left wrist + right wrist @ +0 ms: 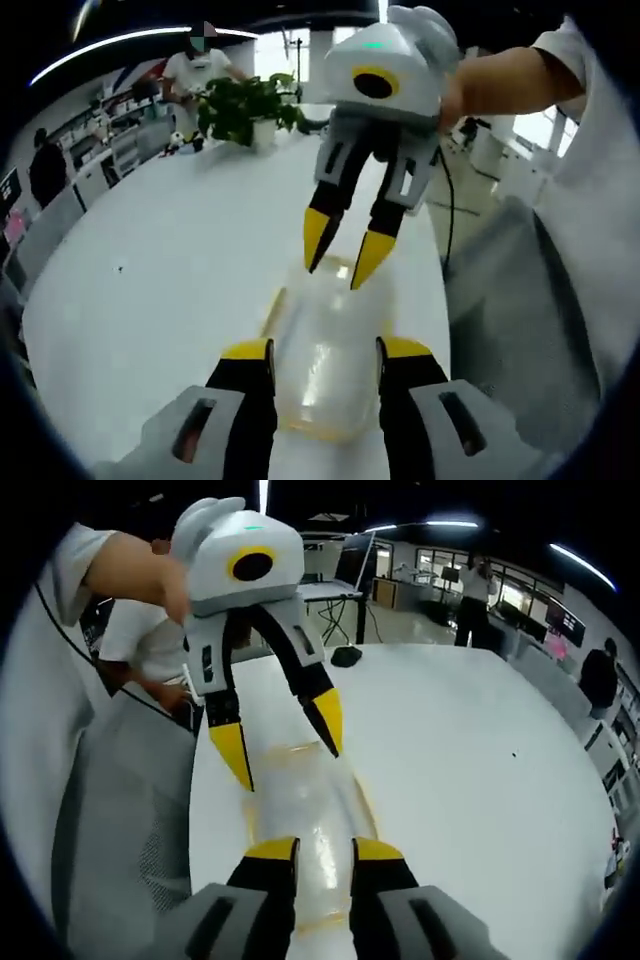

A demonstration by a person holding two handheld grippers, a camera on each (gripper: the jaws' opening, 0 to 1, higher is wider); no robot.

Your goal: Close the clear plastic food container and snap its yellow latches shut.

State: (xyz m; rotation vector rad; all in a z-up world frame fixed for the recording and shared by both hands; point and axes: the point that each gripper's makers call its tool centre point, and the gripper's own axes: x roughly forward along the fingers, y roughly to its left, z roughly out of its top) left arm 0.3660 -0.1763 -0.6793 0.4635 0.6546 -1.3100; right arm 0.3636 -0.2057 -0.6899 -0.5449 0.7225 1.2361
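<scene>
The clear plastic container lies on the white table, with thin yellow latch strips along its edges. My left gripper has a jaw on each side of the container and is shut on its body. In the right gripper view the left gripper straddles the container's far end. My right gripper comes down from above, held in a hand, its yellow tips a little apart just over the container's far end. My right gripper also rises from the bottom of its own view, with a narrow gap over the near end of the lid.
The person holding the grippers stands at the table's edge in grey trousers and a white sleeve. A potted plant stands at the table's far end. A small dark object lies on the table. Other people stand farther off.
</scene>
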